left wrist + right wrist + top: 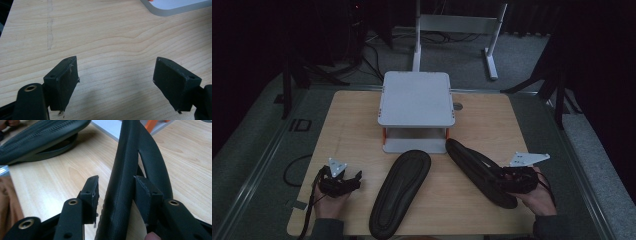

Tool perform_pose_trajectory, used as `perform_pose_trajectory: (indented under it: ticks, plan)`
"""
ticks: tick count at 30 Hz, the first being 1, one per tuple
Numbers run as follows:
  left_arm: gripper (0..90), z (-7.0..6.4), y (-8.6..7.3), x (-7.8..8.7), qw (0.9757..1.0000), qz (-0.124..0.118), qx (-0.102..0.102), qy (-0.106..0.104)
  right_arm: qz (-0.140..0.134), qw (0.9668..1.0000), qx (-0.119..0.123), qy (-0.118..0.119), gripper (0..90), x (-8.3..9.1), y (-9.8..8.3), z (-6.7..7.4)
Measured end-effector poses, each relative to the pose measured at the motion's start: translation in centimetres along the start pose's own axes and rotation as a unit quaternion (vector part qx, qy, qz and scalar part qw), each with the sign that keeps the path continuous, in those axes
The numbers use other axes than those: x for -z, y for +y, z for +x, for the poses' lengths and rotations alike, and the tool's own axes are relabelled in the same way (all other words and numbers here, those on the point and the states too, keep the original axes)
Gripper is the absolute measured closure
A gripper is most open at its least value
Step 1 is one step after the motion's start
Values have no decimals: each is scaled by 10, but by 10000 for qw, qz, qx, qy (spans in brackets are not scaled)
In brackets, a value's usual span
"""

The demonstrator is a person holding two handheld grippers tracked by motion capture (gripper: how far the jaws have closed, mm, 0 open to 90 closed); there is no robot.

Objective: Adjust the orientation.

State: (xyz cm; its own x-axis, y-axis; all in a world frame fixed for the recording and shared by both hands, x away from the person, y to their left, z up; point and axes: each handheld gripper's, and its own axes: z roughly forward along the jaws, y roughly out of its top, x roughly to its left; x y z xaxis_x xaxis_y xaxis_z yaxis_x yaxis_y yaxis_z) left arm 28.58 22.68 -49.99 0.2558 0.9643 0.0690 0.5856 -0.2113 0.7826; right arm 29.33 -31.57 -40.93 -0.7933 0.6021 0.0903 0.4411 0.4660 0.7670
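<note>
Two black sandals [401, 192] [480, 171], one stand [416, 98]

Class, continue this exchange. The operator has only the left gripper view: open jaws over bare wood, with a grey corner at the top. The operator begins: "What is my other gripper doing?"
Observer: Your right gripper has its jaws on either side of a black sandal tipped on edge. There is a gap at one jaw, so it isn't clamped.
Operator: Is there a second sandal?
Observer: Yes, the second sandal lies tread-up on the table, between your two grippers.
Operator: And that grey corner?
Observer: It belongs to a grey two-level rack with orange posts, at the far middle of the table.
</note>
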Motion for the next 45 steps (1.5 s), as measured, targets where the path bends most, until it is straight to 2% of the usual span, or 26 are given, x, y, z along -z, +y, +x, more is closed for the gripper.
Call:
perform_pose_trajectory:
  ticks: [3,5,10,12,15,18,22,25,29,30,33,36,39,43,45]
  plan:
    - [202,0,0,0,10000,1,2,-1,-60,9997,-13,251,543,4,-3,2]
    - [203,0,0,0,10000,8,-7,5,-14,9994,49,329,547,4,-6,6]
    - [202,0,0,0,10000,-2,-1,1,423,9981,286,355,553,4,-17,12]
    - [202,0,0,0,10000,-4,6,0,520,9980,287,221,554,6,-23,11]
    - [203,0,0,0,10000,-6,0,1,384,9988,139,253,550,13,-31,6]
    - [202,0,0,1,10000,-5,2,8,386,9991,64,190,517,18,-35,0]
    - [203,1,0,1,10000,-3,7,5,239,9996,-136,-23,459,24,-37,-8]
    - [202,1,0,1,10000,-12,3,11,216,9997,-131,-34,401,27,-36,-11]
    - [202,1,0,1,10000,-16,15,11,166,9997,-116,103,373,30,-36,-11]
    - [203,1,0,1,10000,-17,14,10,183,9998,-60,99,363,31,-37,-11]
    - [203,1,0,1,10000,-14,4,9,116,9999,-93,26,333,34,-40,-13]
    - [202,0,0,1,10000,-11,1,10,25,9997,-213,-101,334,40,-41,-17]
    - [203,1,0,1,10000,-11,10,12,-37,9982,-482,-361,346,43,-41,-22]
    - [203,0,0,1,10000,-12,-4,6,-41,9930,-960,-683,381,34,-43,-27]
    - [203,0,0,1,10000,-9,-4,6,-147,9913,-1098,-712,385,26,-43,-29]
